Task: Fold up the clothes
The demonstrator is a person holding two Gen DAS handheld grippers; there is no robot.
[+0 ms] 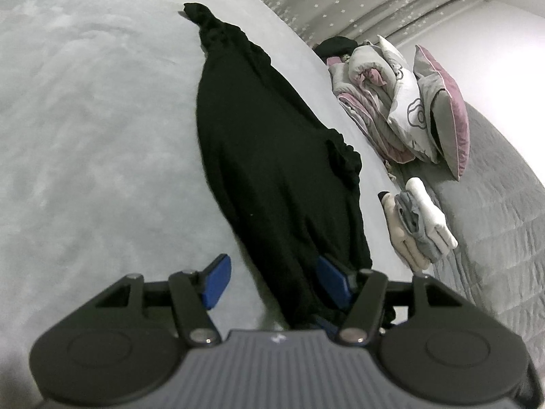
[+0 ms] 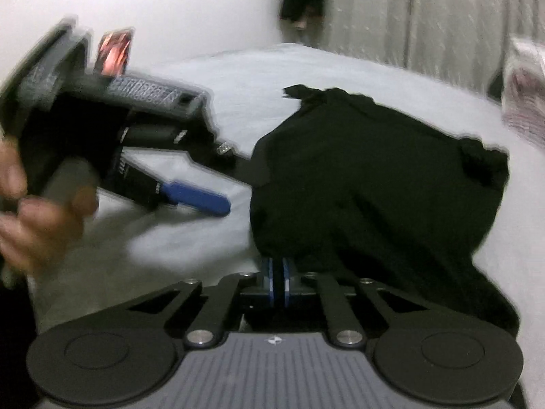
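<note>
While my left gripper (image 1: 276, 281) gapes astride the black garment (image 1: 269, 156), my right gripper (image 2: 278, 277) pinches its near edge.

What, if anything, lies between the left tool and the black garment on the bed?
Nothing visible: the black garment already runs between the open left tool's blue fingers, draping over the right one.

Both your wrist cams sit low over the bed (image 1: 85, 119), angled down — they share the black garment (image 1: 265, 156), close up.
</note>
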